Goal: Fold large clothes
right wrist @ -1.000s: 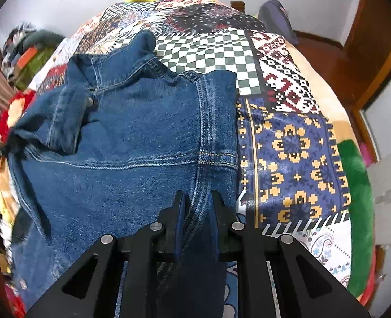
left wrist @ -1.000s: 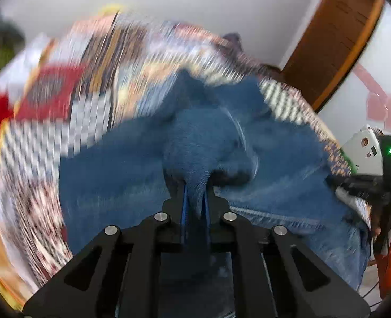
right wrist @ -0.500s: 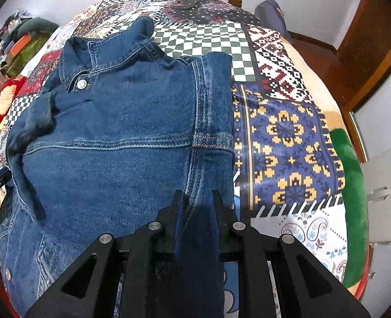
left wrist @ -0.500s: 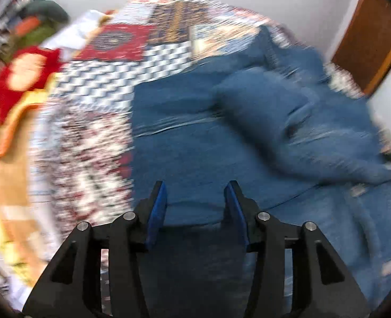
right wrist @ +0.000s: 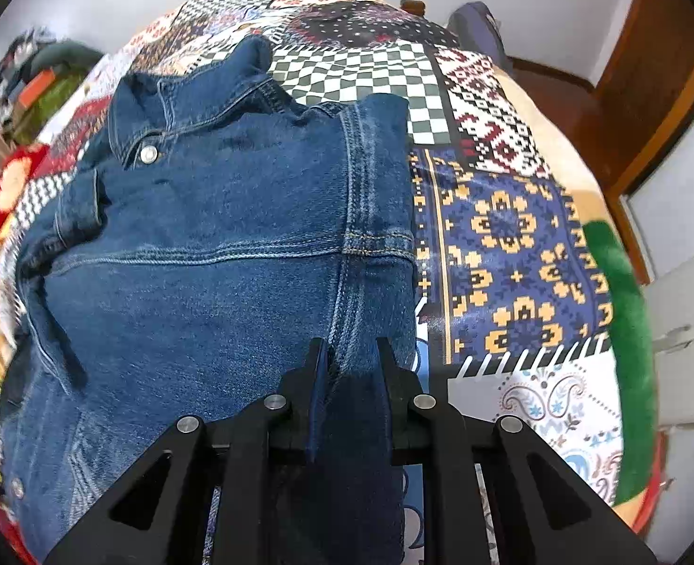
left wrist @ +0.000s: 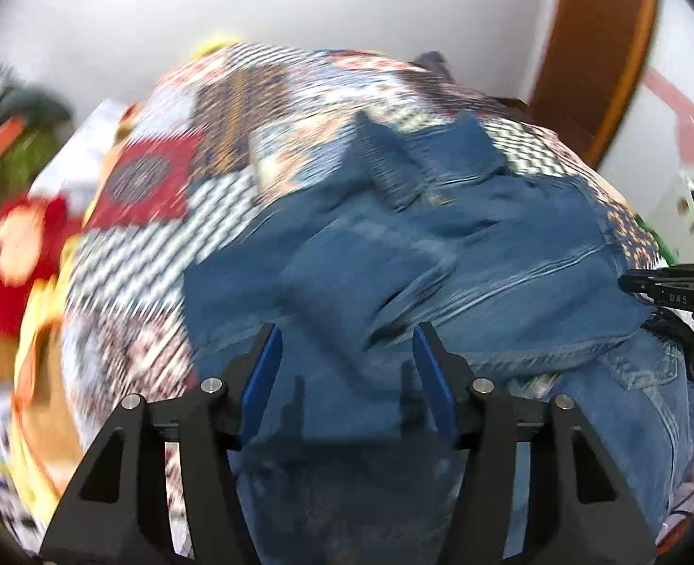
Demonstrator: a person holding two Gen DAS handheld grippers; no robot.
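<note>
A blue denim jacket (right wrist: 215, 254) lies on a patchwork quilt (right wrist: 502, 235), collar at the far end, its left sleeve folded in across the body. My right gripper (right wrist: 349, 358) is shut on the jacket's right side near the seam. In the blurred left wrist view the jacket (left wrist: 441, 254) lies spread ahead, and my left gripper (left wrist: 344, 353) is open and empty just above the cloth. The right gripper (left wrist: 667, 287) shows at that view's right edge.
The quilt (left wrist: 168, 245) covers a bed. A pile of clothes (right wrist: 41, 80) sits at the far left. A wooden door (right wrist: 653, 80) stands at the far right. A green cloth (right wrist: 625, 320) hangs at the bed's right edge.
My left gripper let go of the jacket sleeve and opened; the sleeve now lies folded across the body. My right gripper stays shut on the jacket's right side.
</note>
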